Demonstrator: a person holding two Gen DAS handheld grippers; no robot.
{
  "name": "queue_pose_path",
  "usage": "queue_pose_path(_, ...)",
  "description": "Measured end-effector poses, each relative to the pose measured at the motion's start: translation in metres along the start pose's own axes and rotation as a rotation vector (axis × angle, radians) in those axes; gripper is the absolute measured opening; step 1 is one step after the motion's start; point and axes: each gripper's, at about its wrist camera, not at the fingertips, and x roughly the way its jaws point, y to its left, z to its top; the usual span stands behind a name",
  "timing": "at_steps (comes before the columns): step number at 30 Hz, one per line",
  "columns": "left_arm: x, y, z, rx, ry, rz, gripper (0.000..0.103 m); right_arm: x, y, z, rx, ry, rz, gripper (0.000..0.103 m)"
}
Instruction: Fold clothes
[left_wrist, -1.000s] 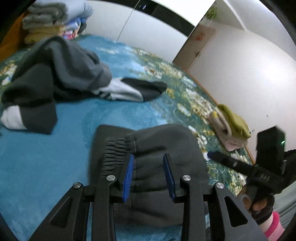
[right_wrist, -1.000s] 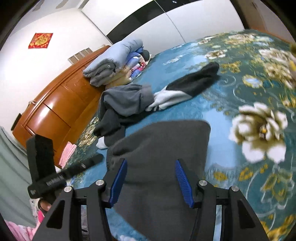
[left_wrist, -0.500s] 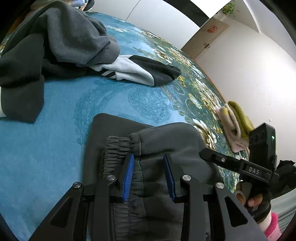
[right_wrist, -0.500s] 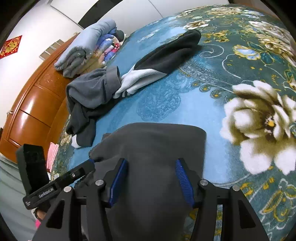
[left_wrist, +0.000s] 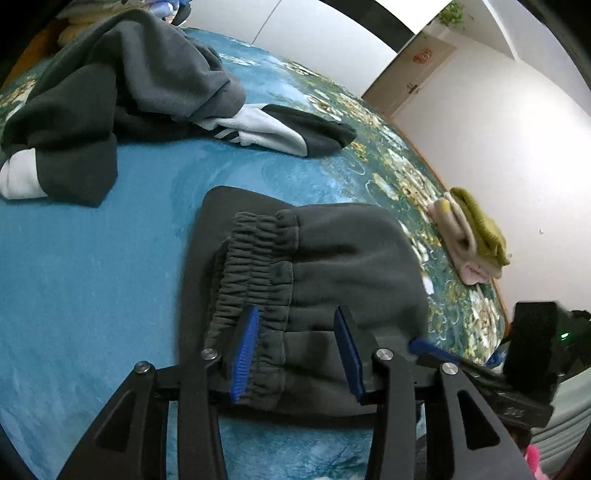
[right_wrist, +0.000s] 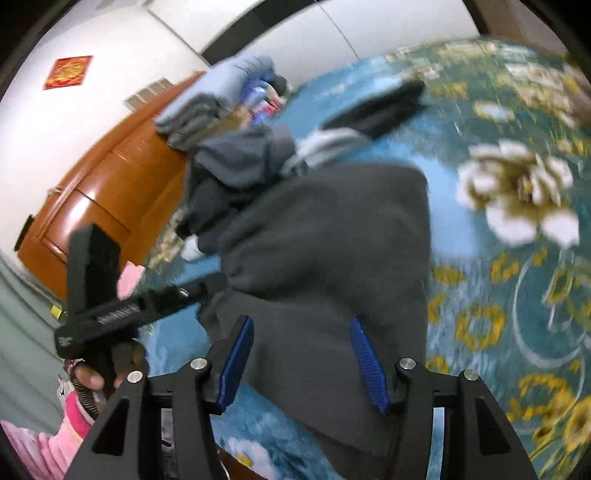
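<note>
No legible text anywhere

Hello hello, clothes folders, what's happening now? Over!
Left gripper opening over the grey trousers' waistband. Right gripper open above the same trousers. Unfolded clothes pile lies behind, apart.

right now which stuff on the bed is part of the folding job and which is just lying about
In the job:
- folded dark grey trousers
- left gripper, opening
- right gripper
- unfolded grey clothes heap

Lying about:
- olive and beige folded pile
- stacked bedding
- wooden headboard
</note>
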Motion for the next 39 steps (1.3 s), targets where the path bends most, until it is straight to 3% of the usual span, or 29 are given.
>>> queue_pose_path(3, -0.013, 0.003, 0.002, 0.011, -0.031, -0.015, 0.044, -0.012, -0.003, -0.002, 0.022, -0.053, 0.006, 0.058)
queue_pose_path(6, -0.017, 0.021, 0.005, -0.039, -0.040, -0.009, 0.056, -0.027, -0.011, -0.001, 0.059, -0.120, -0.010, 0.063)
queue_pose_path(11, -0.003, 0.057, 0.000, -0.146, 0.006, -0.018, 0.072, -0.021, -0.046, -0.012, 0.243, -0.113, -0.003, 0.084)
queue_pose_path(16, 0.015, 0.074, -0.004, -0.218, 0.038, -0.062, 0.087, 0.002, -0.061, -0.019, 0.342, -0.052, 0.095, 0.103)
queue_pose_path(21, 0.029, 0.090, -0.006, -0.288, 0.086, -0.175, 0.091, 0.015, -0.069, -0.018, 0.395, -0.049, 0.124, 0.103)
queue_pose_path(28, 0.029, 0.093, -0.007, -0.286, 0.085, -0.207, 0.093, 0.018, -0.071, -0.014, 0.399, -0.081, 0.141, 0.103)
queue_pose_path(31, 0.031, 0.096, -0.002, -0.312, 0.094, -0.247, 0.093, 0.020, -0.069, -0.011, 0.374, -0.055, 0.143, 0.103)
queue_pose_path(39, 0.042, 0.086, 0.012, -0.237, 0.119, -0.246, 0.093, 0.036, -0.070, 0.006, 0.386, -0.006, 0.181, 0.101)
